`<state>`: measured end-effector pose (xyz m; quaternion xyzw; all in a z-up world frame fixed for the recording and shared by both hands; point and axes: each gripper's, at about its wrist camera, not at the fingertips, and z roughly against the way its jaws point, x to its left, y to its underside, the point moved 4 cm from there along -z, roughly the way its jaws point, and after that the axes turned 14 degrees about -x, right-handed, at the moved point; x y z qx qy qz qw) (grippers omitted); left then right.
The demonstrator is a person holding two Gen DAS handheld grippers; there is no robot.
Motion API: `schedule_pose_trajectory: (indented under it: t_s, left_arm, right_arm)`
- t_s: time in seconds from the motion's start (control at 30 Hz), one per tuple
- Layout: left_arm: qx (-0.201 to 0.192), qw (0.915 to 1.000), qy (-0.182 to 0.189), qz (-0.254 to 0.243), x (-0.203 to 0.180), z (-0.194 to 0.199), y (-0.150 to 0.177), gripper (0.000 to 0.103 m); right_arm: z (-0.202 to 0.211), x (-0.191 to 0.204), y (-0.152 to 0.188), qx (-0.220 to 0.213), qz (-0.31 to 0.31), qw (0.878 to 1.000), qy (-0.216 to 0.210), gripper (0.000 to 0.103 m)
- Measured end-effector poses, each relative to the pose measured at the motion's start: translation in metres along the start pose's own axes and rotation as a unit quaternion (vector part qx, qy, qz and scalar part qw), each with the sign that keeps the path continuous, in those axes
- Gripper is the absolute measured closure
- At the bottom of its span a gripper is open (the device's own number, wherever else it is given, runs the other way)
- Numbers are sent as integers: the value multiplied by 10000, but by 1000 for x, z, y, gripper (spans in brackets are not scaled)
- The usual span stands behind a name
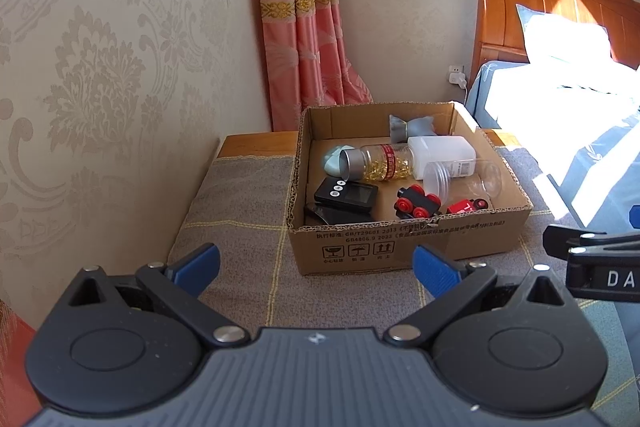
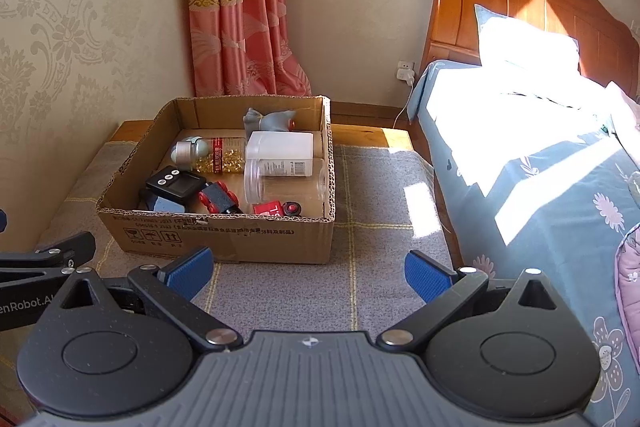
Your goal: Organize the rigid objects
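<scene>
An open cardboard box (image 1: 400,243) (image 2: 224,235) stands on a grey checked cloth. It holds a capsule bottle (image 1: 380,163) (image 2: 216,153), a white bottle (image 1: 444,151) (image 2: 280,153), a clear jar (image 1: 460,179) (image 2: 280,183), a black timer (image 1: 346,193) (image 2: 176,183), toy train cars (image 1: 418,203) (image 2: 218,199), a red toy (image 1: 466,206) (image 2: 276,207) and a grey figure (image 1: 412,129) (image 2: 268,119). My left gripper (image 1: 316,269) is open and empty, short of the box. My right gripper (image 2: 308,275) is open and empty, right of the box front.
The cloth (image 1: 240,195) (image 2: 380,195) covers a low wooden table against a patterned wall (image 1: 100,87). A bed (image 2: 540,147) with a wooden headboard (image 1: 540,7) stands to the right. A pink curtain (image 1: 304,27) hangs behind the box.
</scene>
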<state>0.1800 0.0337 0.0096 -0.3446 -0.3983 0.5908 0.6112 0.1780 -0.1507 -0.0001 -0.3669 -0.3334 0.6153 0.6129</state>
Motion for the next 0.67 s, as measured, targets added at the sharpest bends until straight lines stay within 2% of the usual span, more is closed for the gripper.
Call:
schedule_pose_trajectory:
  t_s: [0.67]
  left_arm:
    - [21, 10000, 10, 33, 0, 1, 0, 1]
  right_arm:
    - [0, -1, 1, -12, 8, 10000, 2, 0]
